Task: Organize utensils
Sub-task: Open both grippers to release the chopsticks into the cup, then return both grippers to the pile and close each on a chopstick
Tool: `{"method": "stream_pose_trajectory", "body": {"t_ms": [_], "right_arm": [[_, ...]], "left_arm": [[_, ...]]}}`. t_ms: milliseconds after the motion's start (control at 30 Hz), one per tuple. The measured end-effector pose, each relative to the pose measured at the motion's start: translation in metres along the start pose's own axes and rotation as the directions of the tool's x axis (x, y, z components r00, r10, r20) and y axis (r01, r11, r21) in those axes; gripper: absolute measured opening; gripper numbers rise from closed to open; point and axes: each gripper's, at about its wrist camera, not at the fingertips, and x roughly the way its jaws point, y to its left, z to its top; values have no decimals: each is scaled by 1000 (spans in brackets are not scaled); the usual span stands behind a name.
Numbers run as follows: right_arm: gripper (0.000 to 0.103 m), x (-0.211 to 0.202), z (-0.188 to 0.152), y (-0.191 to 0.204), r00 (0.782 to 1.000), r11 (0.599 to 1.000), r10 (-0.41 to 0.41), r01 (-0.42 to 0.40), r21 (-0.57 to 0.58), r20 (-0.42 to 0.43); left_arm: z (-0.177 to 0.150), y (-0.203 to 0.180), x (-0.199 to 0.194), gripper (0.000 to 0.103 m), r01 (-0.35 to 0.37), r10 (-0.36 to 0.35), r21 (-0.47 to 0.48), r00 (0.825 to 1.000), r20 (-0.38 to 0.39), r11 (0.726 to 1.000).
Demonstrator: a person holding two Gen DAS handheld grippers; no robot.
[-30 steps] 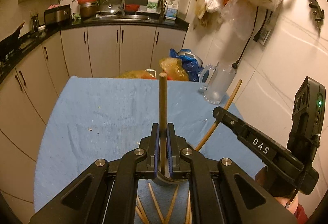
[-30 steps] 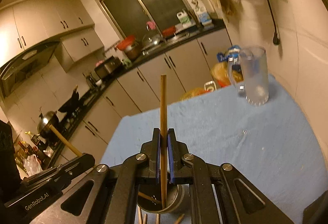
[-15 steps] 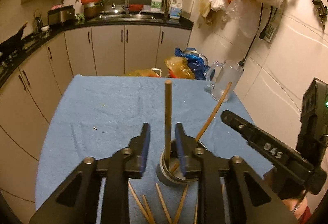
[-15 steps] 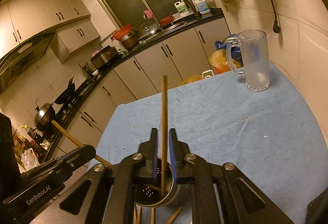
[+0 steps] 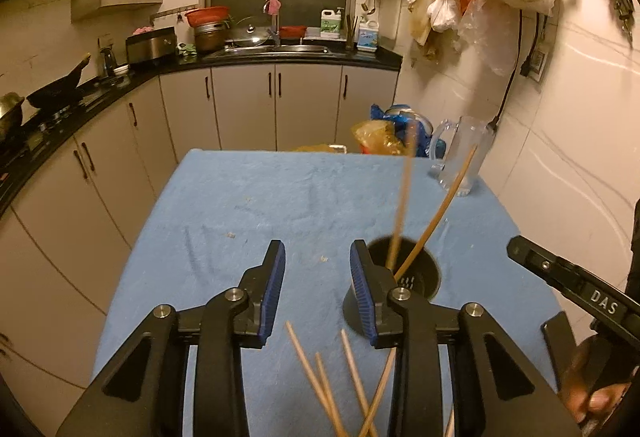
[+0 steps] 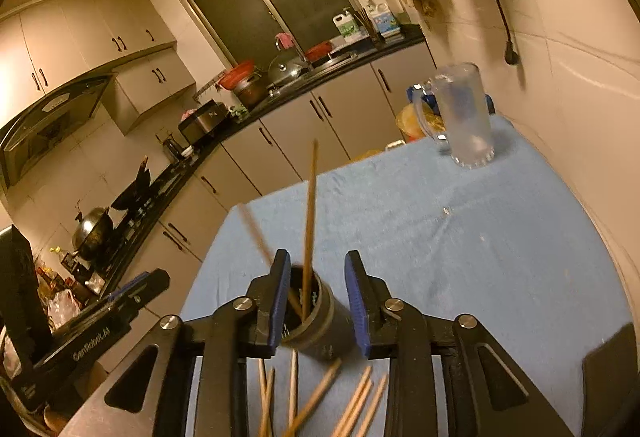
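A dark round utensil holder [image 5: 416, 273] [image 6: 316, 321] stands on the blue cloth [image 5: 280, 205] with two wooden chopsticks [image 5: 436, 213] [image 6: 309, 221] leaning in it. My left gripper [image 5: 318, 291] sits left of the holder; its jaws are opening with nothing between them. My right gripper [image 6: 318, 303] is just behind the holder, so the holder shows between its opening jaws, and its pads touch neither chopstick. Several loose chopsticks [image 5: 332, 385] [image 6: 320, 393] lie on the cloth under both grippers. The other gripper shows at the right edge of the left wrist view and the left edge of the right wrist view.
A clear glass mug [image 5: 464, 157] [image 6: 464, 117] stands at the table's far right corner by the tiled wall. Plastic bags [image 5: 384, 133] sit beyond the far edge. Cabinets and a black counter [image 5: 120, 85] run along the left and back.
Both grippers went from shut on an upright chopstick to open. Both chopsticks dropped into the holder and now lean there. Both grippers drew back and the left one shifted left of the holder.
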Motion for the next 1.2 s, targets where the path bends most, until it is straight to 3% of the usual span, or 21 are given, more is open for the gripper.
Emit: {"method": "stream_pose_trajectory", "body": {"t_ms": [300, 633, 1067, 1200], "right_arm": [[33, -1, -46, -25, 992, 999, -47, 50, 15, -121], [33, 12, -87, -51, 963, 992, -91, 109, 61, -252], [33, 32, -113, -38, 911, 974, -227, 212, -81, -345], [24, 40, -119, -33, 895, 963, -267, 233, -134, -357]], "left_arm": [[-42, 4, 0, 33, -37, 38, 16, 998, -55, 999], [-77, 10, 16, 34, -67, 69, 19, 989, -134, 998], [-103, 22, 31, 34, -121, 121, 10, 975, -185, 993], [-106, 24, 35, 34, -126, 125, 8, 972, -197, 992]]}}
